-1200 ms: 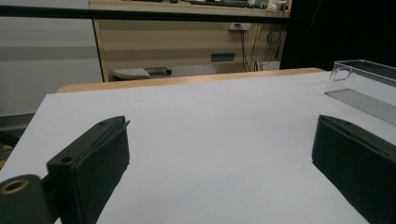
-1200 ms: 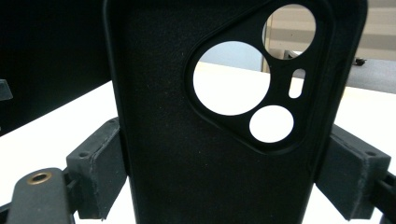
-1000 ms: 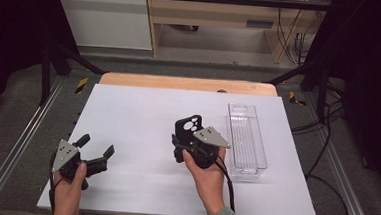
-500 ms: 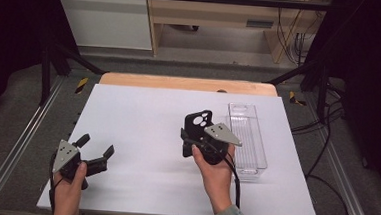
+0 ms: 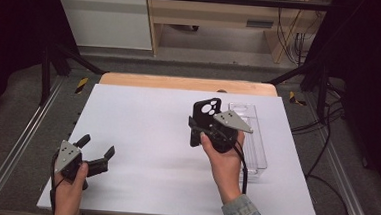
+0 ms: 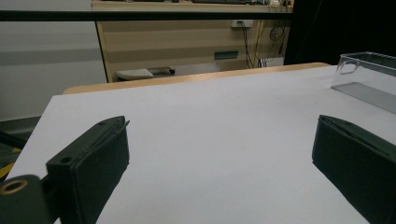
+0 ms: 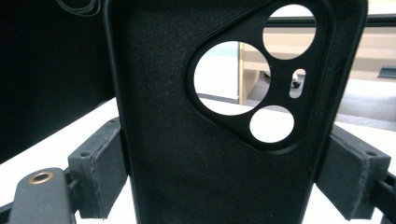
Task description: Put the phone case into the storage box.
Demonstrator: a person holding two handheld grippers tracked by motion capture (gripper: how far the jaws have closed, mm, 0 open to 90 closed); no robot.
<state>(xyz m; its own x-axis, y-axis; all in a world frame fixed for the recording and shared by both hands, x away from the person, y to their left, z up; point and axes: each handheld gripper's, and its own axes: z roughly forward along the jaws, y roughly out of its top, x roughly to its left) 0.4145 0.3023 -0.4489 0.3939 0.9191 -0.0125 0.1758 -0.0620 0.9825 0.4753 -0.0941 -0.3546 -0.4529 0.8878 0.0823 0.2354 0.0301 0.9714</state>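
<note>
Phone case (image 7: pixel 205 154), matte black, with a rounded-triangle camera cutout holding three round holes and one small slot, stands upright between the pads of my right gripper (image 5: pixel 203 131), clamped by its side edges above the table (image 5: pixel 142 129). Clear plastic bin (image 5: pixel 254 141) at 3 o'clock of the case lies empty. My left gripper (image 5: pixel 95 154) holds nothing, jaws wide apart.

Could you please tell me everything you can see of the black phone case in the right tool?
The phone case is black and matte, soft-looking like rubber or silicone, with a raised rim. Its camera cutout holds three round holes and a small slot. It stands upright, lifted off the white table, cutout end on top, clamped by its long edges between the jaws of the right tool. Nothing else touches it; the clear bin lies just beside it.
</note>
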